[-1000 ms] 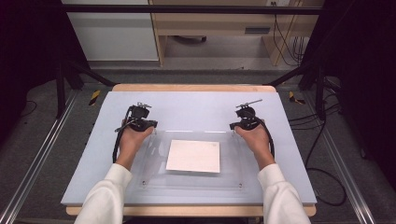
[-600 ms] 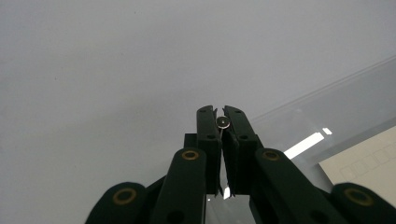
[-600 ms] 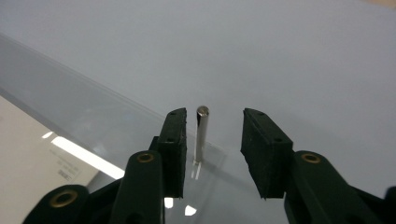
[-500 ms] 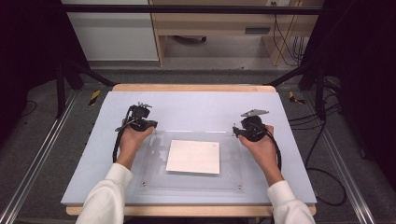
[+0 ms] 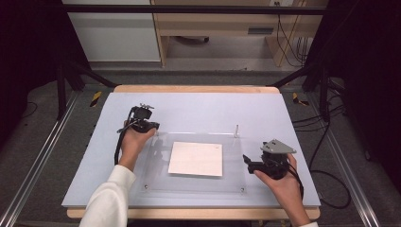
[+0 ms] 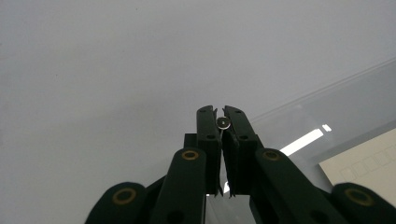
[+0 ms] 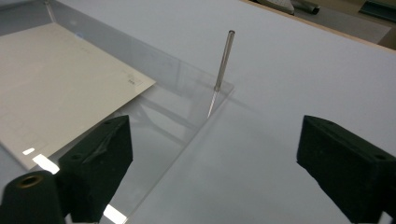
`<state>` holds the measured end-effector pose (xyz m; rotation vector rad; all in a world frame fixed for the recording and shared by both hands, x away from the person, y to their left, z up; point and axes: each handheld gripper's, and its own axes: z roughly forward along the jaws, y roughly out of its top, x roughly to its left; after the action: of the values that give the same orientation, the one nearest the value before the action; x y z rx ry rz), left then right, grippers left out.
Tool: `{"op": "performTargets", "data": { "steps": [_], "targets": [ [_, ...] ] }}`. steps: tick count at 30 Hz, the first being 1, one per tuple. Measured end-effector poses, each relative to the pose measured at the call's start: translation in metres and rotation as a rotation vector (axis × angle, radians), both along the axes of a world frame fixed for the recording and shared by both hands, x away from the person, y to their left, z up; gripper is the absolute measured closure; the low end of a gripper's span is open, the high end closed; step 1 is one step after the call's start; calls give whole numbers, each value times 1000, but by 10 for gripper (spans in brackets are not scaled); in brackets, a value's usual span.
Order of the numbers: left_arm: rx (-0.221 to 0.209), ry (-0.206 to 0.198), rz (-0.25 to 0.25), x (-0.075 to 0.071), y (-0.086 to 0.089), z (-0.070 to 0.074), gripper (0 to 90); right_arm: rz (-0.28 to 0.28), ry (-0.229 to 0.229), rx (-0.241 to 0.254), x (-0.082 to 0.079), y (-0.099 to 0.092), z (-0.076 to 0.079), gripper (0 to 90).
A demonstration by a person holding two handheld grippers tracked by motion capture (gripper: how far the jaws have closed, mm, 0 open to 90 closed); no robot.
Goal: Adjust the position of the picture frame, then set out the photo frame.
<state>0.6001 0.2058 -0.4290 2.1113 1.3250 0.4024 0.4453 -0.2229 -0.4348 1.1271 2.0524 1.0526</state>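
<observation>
Your left gripper (image 5: 150, 126) is clenching a small pin (image 6: 223, 123) at the clear plate's (image 5: 156, 182) far left corner. Your right gripper (image 5: 249, 162), jaws just opened and empty, is sitting beside the plate's right edge, near the upright pin (image 7: 223, 60).

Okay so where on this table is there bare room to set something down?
The far strip of the grey table top, between the wooden back edge and the clear plate, is bare. So is the near left corner beside the sleeve. The middle is crowded: the white sheet, the upright pin, the left gripper and right gripper.
</observation>
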Motion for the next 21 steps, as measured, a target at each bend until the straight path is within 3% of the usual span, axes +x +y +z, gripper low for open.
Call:
{"op": "performTargets", "data": {
  "steps": [2,4,9,13,17,21],
  "targets": [
    [2,4,-3,0,0,0,852,13,-25,-6,-10,-4,-2,101],
    [-3,5,3,1,0,0,852,23,-20,-36,-19,-7,-5,102],
    [-1,7,1,1,0,0,852,48,3,-43,-31,-13,-11,126],
    [-6,15,1,2,0,0,851,67,-5,-58,-38,-13,-10,152],
    [-5,20,2,3,0,1,852,113,-49,-71,-48,-9,-11,184],
    [2,30,-1,4,1,1,851,171,-51,-95,-57,-1,-13,187]
  ]
}}
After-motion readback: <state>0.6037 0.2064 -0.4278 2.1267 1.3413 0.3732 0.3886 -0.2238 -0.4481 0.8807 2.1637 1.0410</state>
